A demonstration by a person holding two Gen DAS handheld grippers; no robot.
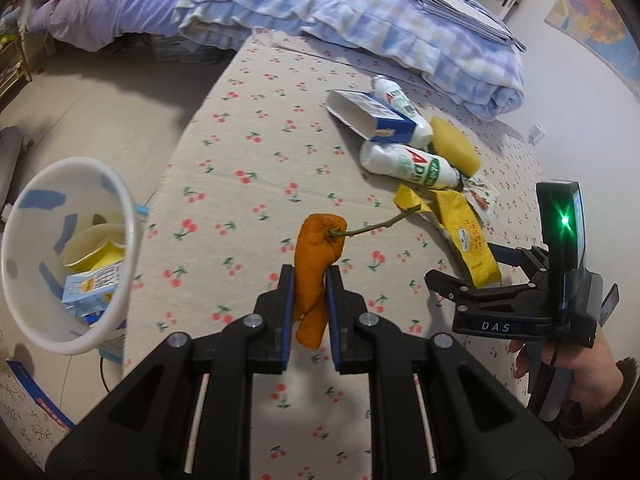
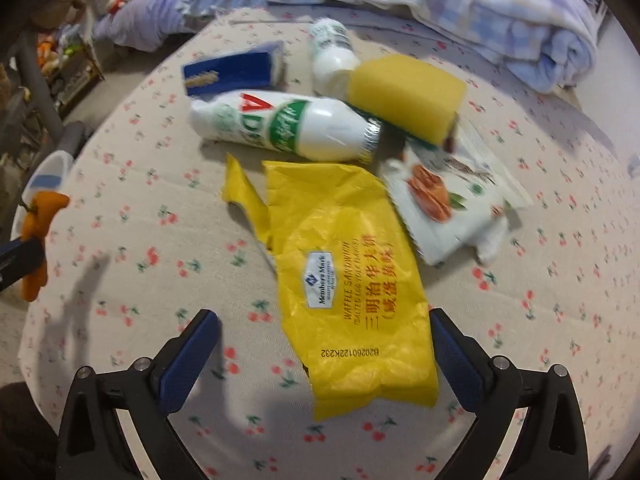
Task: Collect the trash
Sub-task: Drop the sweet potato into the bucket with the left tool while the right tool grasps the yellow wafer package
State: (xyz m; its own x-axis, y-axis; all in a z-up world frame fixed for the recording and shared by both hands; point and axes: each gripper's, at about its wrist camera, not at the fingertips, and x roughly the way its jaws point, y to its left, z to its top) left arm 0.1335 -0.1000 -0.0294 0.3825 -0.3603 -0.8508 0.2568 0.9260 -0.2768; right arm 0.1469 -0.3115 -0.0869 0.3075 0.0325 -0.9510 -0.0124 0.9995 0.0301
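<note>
Beside the bed, only the left view shows the bin (image 1: 60,248); left jaws clamp orange peel (image 1: 316,264), right jaws apart.

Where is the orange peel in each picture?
Left wrist view: the orange peel is in the middle, pinched in the left gripper.
Right wrist view: the same peel is at the far left edge, beside the white bin.
Shared landmark: the yellow wrapper, lying on the cherry-print cloth in both.
</note>
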